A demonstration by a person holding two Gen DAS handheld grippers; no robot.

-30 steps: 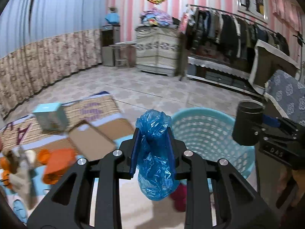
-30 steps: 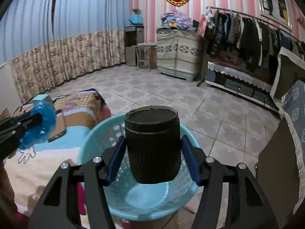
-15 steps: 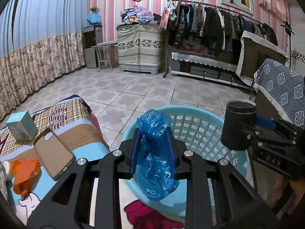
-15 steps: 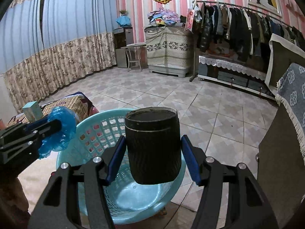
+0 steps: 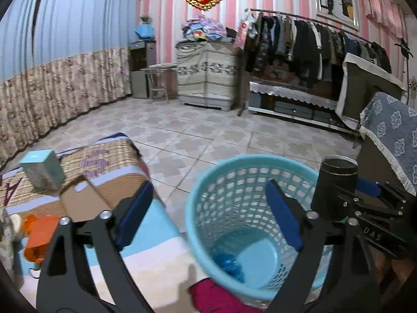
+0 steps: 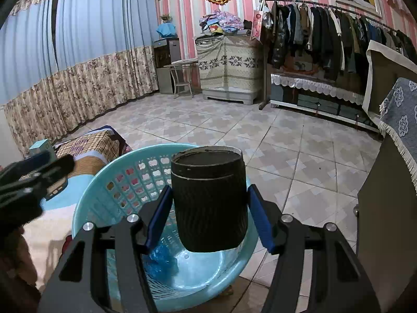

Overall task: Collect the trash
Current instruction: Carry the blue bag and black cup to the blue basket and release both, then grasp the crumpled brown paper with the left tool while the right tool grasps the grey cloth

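Note:
A light blue perforated basket (image 5: 250,164) stands on the floor beside the bed; it also shows in the right wrist view (image 6: 86,208). A crumpled blue plastic bag (image 5: 229,262) lies on the basket's bottom, also in the right wrist view (image 6: 161,260). My left gripper (image 5: 208,208) is open and empty above the basket's left rim. My right gripper (image 6: 208,206) is shut on a black ribbed paper cup (image 6: 208,198), held upright over the basket; the cup also shows in the left wrist view (image 5: 335,185).
On the bed to the left lie a teal box (image 5: 41,168), a brown phone case (image 5: 80,203) and an orange plastic piece (image 5: 39,237). A red cloth (image 5: 216,297) lies by the basket's base. A clothes rack (image 5: 312,49) and covered furniture (image 5: 391,135) stand behind and right.
My left gripper opened and let go of the blue bag, which dropped to the basket's bottom. The right gripper still holds the cup over the basket.

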